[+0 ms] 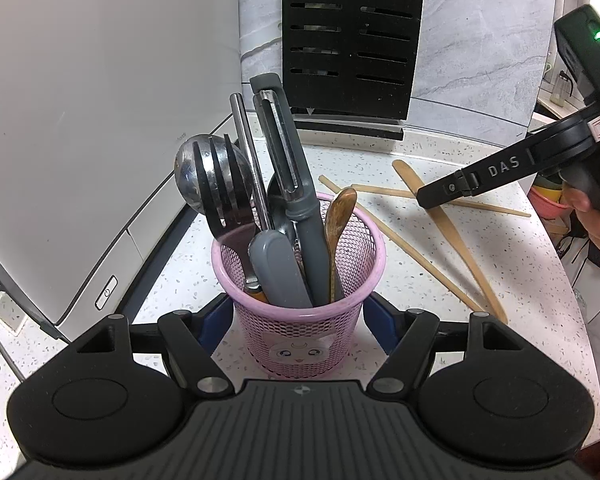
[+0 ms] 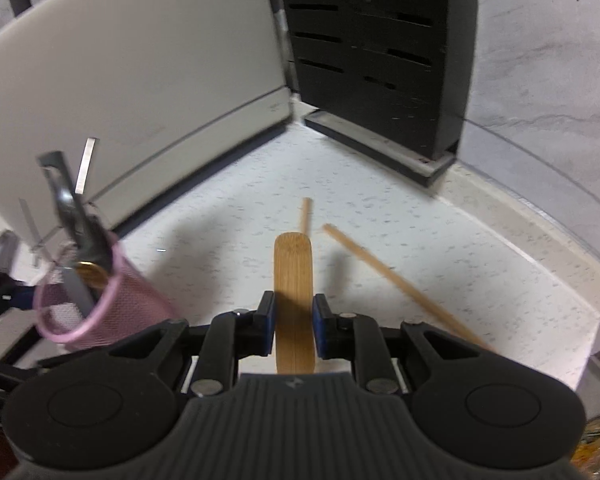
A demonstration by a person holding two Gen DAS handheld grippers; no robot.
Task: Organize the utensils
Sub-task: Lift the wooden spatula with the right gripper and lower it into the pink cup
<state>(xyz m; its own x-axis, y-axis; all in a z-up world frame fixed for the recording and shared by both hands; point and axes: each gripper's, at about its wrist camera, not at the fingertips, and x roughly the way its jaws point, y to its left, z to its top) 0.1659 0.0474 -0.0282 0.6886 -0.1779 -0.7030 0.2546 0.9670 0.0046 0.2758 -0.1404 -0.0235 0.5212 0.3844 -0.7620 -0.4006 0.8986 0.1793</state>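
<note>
DONE: cutlery stands in pink basket [image 1: 300,320], pinched by my left claw [image 1: 300,320] | NOW: right claw [image 2: 293,326] pinching bamboo spatula [image 2: 294,280] | LEFT: chopsticks [image 1: 412,256] on bench [image 1: 420,300].

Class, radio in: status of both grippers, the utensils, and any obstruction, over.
Left gripper clamps pink basket. Right gripper shut on wooden spatula. Two chopsticks loose on counter. Basket crowded; peeler stands tall.

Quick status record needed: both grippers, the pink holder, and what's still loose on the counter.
left gripper: closed around the pink mesh holder, steadying it
right gripper: shut on wooden spatula
holder contents: fork, peeler, wooden spoon, other utensils
loose on counter: chopsticks
</note>
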